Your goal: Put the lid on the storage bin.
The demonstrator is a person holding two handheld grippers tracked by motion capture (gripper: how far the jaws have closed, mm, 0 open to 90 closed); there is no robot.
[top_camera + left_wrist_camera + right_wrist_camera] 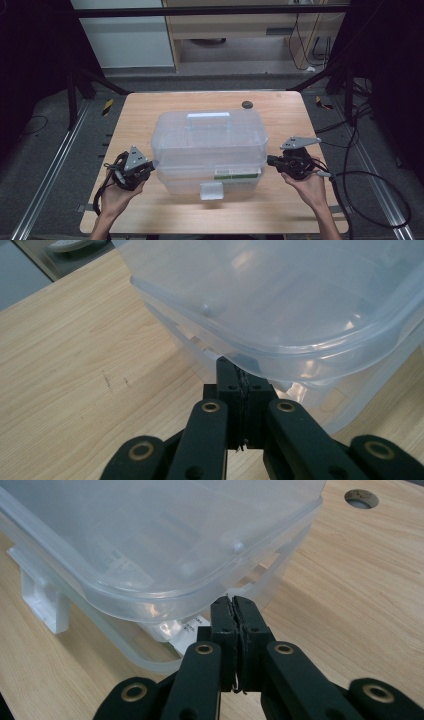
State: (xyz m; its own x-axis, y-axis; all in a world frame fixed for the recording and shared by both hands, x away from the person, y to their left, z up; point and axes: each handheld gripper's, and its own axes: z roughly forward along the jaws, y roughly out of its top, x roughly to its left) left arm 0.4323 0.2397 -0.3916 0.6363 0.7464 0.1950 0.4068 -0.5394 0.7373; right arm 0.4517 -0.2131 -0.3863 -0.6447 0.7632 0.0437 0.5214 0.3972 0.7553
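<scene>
Wooden counter: lid being lifted off box.
Both clenched tongs, left and right, wedge under lid's ends; latch undone, lid barely raised.

box mid-table, left tool and right tool at its ends

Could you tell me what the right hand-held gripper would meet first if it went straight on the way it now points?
Most likely the rim of the clear plastic box's lid: the shut right hand-held gripper points at it from just beside it; whether they touch I cannot tell.
</scene>
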